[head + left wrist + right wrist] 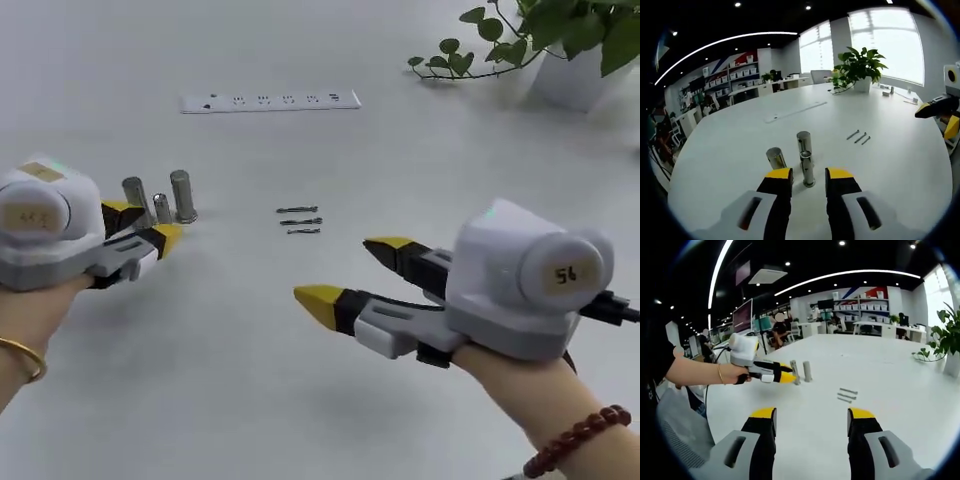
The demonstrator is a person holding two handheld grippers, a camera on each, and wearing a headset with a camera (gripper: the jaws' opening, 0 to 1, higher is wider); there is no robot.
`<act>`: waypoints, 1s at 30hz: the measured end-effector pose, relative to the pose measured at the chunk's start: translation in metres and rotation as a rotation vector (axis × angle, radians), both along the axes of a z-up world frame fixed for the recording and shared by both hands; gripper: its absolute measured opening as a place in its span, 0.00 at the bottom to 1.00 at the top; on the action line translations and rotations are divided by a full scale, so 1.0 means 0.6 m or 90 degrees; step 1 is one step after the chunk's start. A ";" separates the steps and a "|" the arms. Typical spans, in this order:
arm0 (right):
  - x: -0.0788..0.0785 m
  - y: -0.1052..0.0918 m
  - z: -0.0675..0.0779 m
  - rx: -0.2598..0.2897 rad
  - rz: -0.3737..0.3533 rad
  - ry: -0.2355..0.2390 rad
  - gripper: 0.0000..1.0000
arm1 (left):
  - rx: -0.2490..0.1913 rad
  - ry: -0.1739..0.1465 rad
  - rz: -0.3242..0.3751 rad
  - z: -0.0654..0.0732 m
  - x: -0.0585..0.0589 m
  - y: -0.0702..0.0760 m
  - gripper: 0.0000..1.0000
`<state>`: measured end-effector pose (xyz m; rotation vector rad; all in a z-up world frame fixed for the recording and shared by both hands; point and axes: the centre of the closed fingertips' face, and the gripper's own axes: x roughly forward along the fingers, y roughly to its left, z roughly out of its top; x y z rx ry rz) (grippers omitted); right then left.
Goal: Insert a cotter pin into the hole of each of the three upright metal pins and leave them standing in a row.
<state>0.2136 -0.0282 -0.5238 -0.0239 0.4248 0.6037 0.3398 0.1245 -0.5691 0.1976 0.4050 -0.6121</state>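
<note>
The three metal pins (182, 195) stood upright on the white table (230, 340), long axes vertical, bunched close together in a loose cluster instead of a straight row. The three cotter pins (301, 221) lay flat on the table, parallel to one another and stacked in a short column, none of them through a metal pin.

The left gripper (145, 222) had its jaws partly apart, the gap somewhat wider than one pin. In the left gripper view the nearest pin (806, 167) stood between the two yellow tips of that gripper (809, 175), with a slim gap on either side, so no contact could be made out. The other two metal pins stood just beyond the tips, one ahead of the left jaw and one straight ahead behind the nearest pin. The cotter pins (860, 136) lay ahead and off to this gripper's right, well apart from it.

The right gripper (350, 270) was held with its jaws wide apart and nothing between them or touching them. In the right gripper view the cotter pins (846, 395) lay ahead of its tips (811, 414), toward the right jaw's side, their long axes running across its line of reach. The metal pins (807, 371) stood farther off to its left, at the tips of the left gripper (785, 377).
</note>
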 end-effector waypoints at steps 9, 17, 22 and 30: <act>0.001 -0.001 -0.013 0.000 -0.004 0.013 0.52 | -0.007 0.006 -0.017 -0.011 0.014 -0.007 0.13; 0.005 0.002 -0.016 -0.001 -0.004 0.017 0.51 | -0.013 0.009 -0.033 -0.015 0.014 -0.011 0.06; 0.004 0.003 -0.017 0.000 -0.005 0.018 0.51 | -0.010 0.005 -0.041 -0.014 0.013 -0.013 0.06; 0.003 0.002 -0.010 0.002 -0.008 0.014 0.51 | -0.009 0.007 -0.046 -0.013 0.006 -0.013 0.06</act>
